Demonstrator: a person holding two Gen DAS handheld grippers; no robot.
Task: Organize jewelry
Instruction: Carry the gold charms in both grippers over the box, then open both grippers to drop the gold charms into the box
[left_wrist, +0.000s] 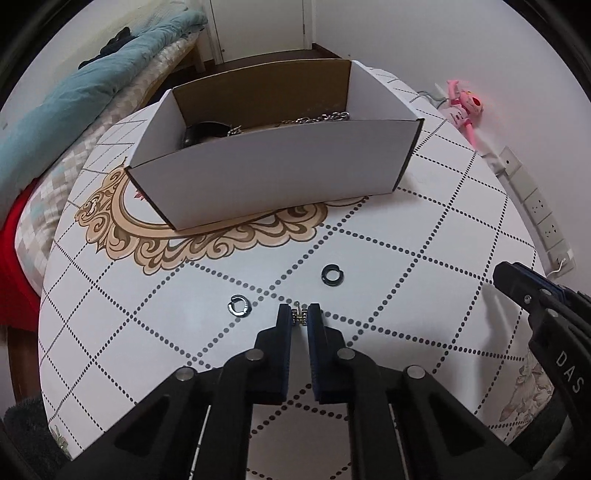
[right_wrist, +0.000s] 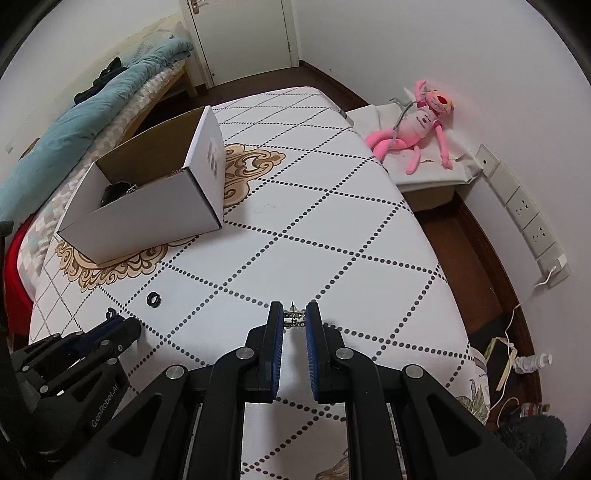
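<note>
Two rings (left_wrist: 240, 305), two earrings (left_wrist: 299, 315), one box (left_wrist: 273, 173)

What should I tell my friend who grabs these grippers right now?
Left gripper: shut on a small earring, low over the table.
Right gripper: shut on another earring, also low over the table.
Box: at the far side of the table, already holding a chain and a black band.
Left to do: drop both earrings in the box, then fetch the silver ring and the black ring lying on the table.
</note>
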